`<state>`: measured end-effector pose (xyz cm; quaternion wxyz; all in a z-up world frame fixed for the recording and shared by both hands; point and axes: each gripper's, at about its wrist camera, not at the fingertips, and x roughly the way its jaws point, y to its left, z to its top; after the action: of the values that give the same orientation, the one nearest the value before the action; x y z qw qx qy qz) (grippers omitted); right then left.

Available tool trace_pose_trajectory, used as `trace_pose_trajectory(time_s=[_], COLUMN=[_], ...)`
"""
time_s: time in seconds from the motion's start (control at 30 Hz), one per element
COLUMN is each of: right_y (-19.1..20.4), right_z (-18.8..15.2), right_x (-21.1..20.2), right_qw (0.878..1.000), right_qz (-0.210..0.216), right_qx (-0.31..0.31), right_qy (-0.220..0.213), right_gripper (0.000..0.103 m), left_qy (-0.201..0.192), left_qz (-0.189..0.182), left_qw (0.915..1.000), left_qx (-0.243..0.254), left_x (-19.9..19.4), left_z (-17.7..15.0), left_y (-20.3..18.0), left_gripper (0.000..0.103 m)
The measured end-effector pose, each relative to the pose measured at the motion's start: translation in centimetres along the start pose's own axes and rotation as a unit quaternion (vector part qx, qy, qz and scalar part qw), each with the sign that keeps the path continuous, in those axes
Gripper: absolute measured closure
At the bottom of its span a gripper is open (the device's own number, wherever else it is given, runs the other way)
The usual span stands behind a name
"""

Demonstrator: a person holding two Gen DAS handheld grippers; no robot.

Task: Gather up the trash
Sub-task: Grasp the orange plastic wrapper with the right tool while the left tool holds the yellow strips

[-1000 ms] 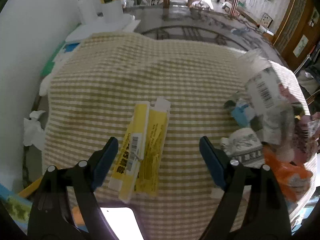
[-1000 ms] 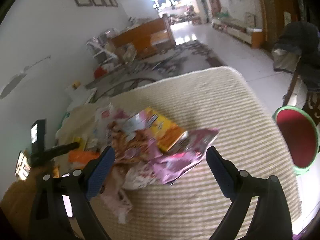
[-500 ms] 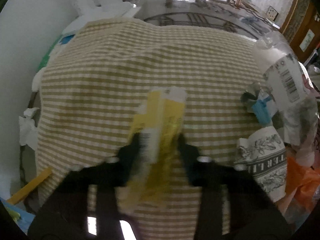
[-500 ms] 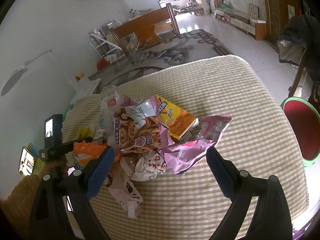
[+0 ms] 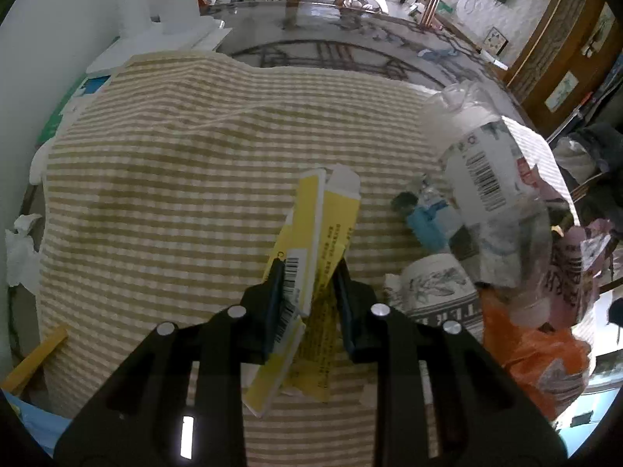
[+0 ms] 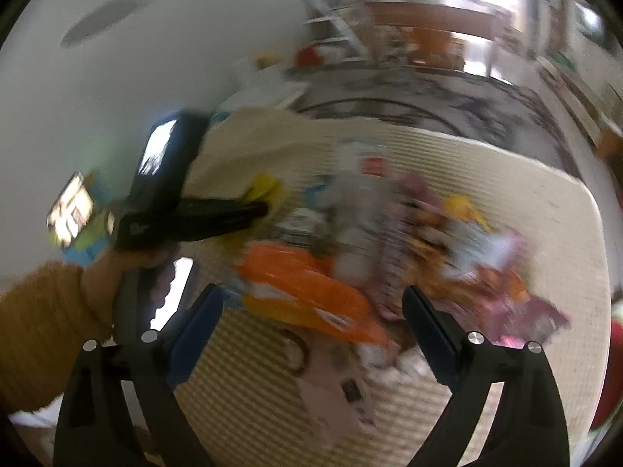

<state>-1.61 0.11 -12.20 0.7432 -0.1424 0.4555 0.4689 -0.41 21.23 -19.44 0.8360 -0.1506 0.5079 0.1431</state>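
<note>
Two flattened yellow cartons (image 5: pixel 311 241), lying side by side and overlapping on a checked tan-and-cream cloth (image 5: pixel 175 179) that covers the surface, sit between the jaws of the left gripper (image 5: pixel 307 284); the jaws are closing on them, the dark pads pressed against the cartons' outer edges at about their middle, near a printed barcode. Just to the right of the cartons lies a heap of trash: a clear plastic bottle (image 5: pixel 490 179) with a white barcode label, tilted on its side; a small blue-and-clear wrapper (image 5: pixel 428 222) beside it; a white paper cup (image 5: pixel 436 284) with dark printed foliage, touching the bottle; an orange wrapper (image 5: pixel 537 358) at the near right edge; pink printed packets (image 5: pixel 572 268) behind it. A crumpled white tissue (image 5: pixel 19 245) lies off the cloth's left edge, well apart from the heap. The right wrist view is badly blurred. In it the right gripper (image 6: pixel 311 330) hangs above the near side of the same heap, jaws opening wide with nothing gripped; the orange wrapper (image 6: pixel 311 292) lies below and between them, not touched. A hand (image 6: pixel 128 268) in a mustard sleeve (image 6: pixel 43 327) holds the left gripper (image 6: pixel 261 210) at the left of that view, its tip at a yellow carton (image 6: pixel 264 186)
</note>
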Motion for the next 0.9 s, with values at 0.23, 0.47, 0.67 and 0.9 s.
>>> trace_pose_trajectory(time_s=[0.23,0.47,0.67,0.9], right_y=[2.1,0.6,-0.8,-2.1], right_z=[0.6,0.0,-1.1,-0.7], right_x=[5.6,5.2,3.4,-1.1], right_qw=[0.994,0.996,0.999,0.999], right_qz=[-0.012,0.001,0.005,0.002], right_qx=[-0.076,-0.057,-0.013,0.043], right_qy=[0.073,0.066,0.048,-0.029], right_gripper=[0.007,0.03,0.034,0.034], left_qy=[0.012,0.02,0.024,0.007], left_qz=[-0.007,-0.022,-0.018,-0.012], left_qw=[0.9999,0.9996,0.9995,0.9999], left_qx=[-0.005,0.001,0.011,0.0], left_x=[0.6,1.2,1.7,0.3], left_z=[-0.2,-0.4,-0.4,-0.3], left_y=[0.3,0.2,-0.9,-0.7], left_gripper=[0.075,0.055,0.04,0.077])
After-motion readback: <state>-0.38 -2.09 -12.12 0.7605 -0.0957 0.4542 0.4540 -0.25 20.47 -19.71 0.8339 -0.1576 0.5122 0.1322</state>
